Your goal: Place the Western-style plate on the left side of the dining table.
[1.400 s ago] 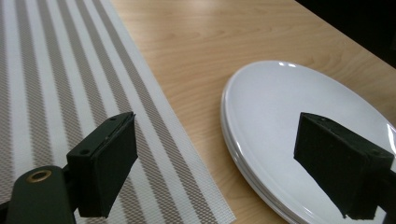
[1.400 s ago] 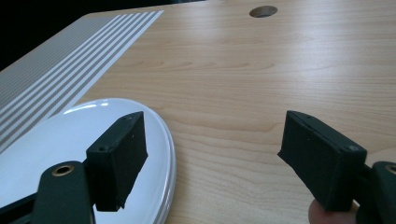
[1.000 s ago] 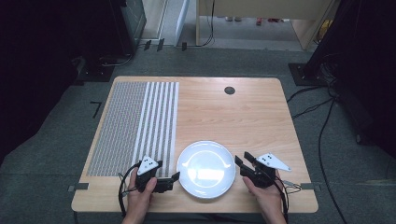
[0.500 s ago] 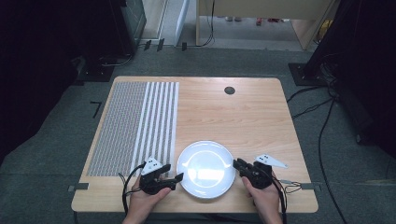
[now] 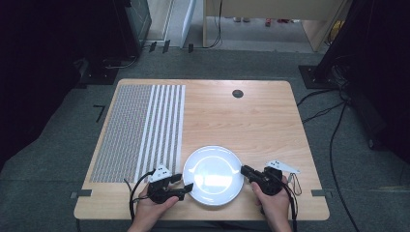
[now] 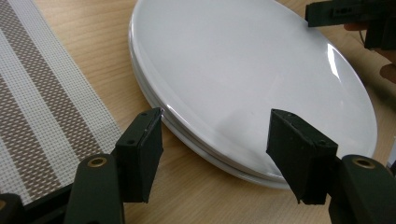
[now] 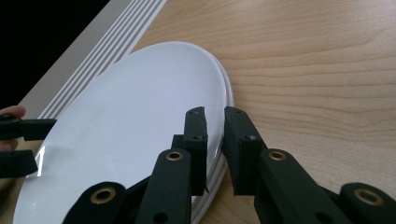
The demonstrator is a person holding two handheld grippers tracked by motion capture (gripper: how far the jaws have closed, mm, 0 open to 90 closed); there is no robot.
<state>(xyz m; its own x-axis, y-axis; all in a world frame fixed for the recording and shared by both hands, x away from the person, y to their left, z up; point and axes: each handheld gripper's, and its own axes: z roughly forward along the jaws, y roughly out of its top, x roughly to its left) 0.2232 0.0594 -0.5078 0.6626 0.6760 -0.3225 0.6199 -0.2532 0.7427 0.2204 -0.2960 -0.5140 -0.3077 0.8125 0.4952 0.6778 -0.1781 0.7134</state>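
Note:
A white plate (image 5: 212, 174) lies near the wooden table's front edge; in the left gripper view (image 6: 243, 70) it shows a double rim, as if two plates were stacked. My left gripper (image 5: 183, 186) is open at the plate's left edge, and its jaws (image 6: 218, 156) straddle the rim without touching it. My right gripper (image 5: 245, 170) is at the plate's right edge. There its jaws (image 7: 215, 140) are nearly together and pinch the rim of the plate (image 7: 116, 130).
A striped woven placemat (image 5: 140, 130) covers the left third of the table (image 5: 241, 125). A small black round grommet (image 5: 237, 93) sits at the back. Dark floor, cables and furniture legs surround the table.
Both grippers have moved inward to the plate's edges. The right gripper's jaws, spread a second ago, have closed on the rim. The plate has not moved.

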